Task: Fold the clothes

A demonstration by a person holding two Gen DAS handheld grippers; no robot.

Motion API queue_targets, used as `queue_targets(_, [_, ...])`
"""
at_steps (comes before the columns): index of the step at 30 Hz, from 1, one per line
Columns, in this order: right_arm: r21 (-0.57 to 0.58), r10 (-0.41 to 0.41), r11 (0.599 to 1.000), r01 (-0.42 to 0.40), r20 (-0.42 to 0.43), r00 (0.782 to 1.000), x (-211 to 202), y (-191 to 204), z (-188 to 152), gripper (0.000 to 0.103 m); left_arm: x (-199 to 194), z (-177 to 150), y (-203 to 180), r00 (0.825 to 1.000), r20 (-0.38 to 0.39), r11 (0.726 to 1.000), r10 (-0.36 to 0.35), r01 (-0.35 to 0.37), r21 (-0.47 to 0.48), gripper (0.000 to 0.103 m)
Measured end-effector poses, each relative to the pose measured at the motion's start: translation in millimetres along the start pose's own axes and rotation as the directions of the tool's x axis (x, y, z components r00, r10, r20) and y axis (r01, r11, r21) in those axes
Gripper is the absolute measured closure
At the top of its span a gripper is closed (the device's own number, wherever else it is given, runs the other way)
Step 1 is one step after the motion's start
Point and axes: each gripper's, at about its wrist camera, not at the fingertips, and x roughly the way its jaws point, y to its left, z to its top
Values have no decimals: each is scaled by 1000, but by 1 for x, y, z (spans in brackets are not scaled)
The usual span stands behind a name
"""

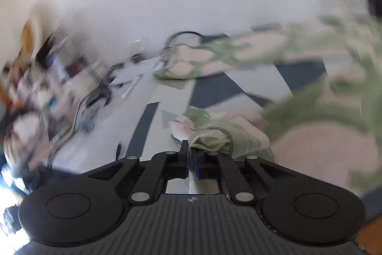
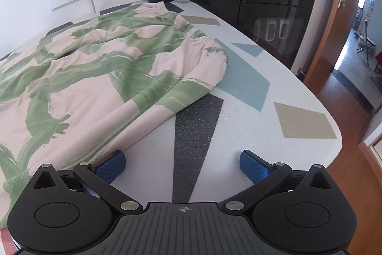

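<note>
The clothes were 1 pair of soft shorts (image 2: 100, 68), pink with green leaf shapes. They lay spread over the left half of the round table (image 2: 274, 97), with the stretchy waistband (image 2: 191, 30) up at about 12 o'clock in the right wrist view.

The left gripper (image 1: 189, 154) was pinched tight on a bunched hem of the shorts (image 1: 214, 135). The cloth poked out just past its tips, toward 1 o'clock. That picture was blurry, so little else was clear there.

The right gripper (image 2: 183, 164) was wide open and held nothing. It hung over a bare part of the table. Its left blue pad (image 2: 112, 165) sat just beside the near edge of the cloth, and I could not tell if it touched.

The shorts looked light and floppy. They would bend, sag and wrinkle when lifted, and they would not break. Thin cloth can slip out of a small pinch, so a good bite of it would hold better. The waistband looked thicker and bumpy, so it seemed the best place to grab. The hem also looked good, since it was doubled over. A grab in the middle would likely only pull up a lump.
</note>
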Motion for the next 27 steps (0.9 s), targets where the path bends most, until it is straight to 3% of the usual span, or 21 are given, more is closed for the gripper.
queue_targets(1, [0,-1,1000,1,0,1000,0,1,0,1,1,0,23,1000,-14,983,12,-15,-182,98])
queue_targets(2, [1,-1,1000,1,-1,1000,0,1,0,1,5,-5,43,999,-46,946,0,-15,-323,98])
queue_targets(4, [0,-2,1000,2,1,1000,0,2,-1,1,16,-16,59,992,-115,909,-42,-10,-416,97])
queue_targets(8, [-4,0,1000,0,-4,1000,0,3,-1,1,24,-27,59,984,-150,908,-96,25,-418,86])
queue_targets(10, [2,0,1000,0,-10,1000,0,3,1,1,27,-30,61,980,-148,890,-133,53,-452,77])
queue_targets(17, [83,53,995,-49,-43,998,-5,-4,7,1,38,-43,66,960,-159,810,-229,97,-578,67])
queue_targets(19, [160,76,985,-69,-38,996,-10,-14,8,1,37,-45,63,959,-161,819,-232,104,-564,65])
queue_targets(22, [326,116,939,-109,-2,993,-16,-37,9,1,36,-43,57,959,-168,840,-229,108,-532,65])
queue_targets(24, [450,172,876,-170,37,984,-17,-55,8,1,36,-41,56,957,-168,839,-237,115,-531,67])
queue_targets(27, [586,246,770,-251,91,965,-13,-74,6,1,34,-36,53,961,-154,849,-229,120,-514,86])
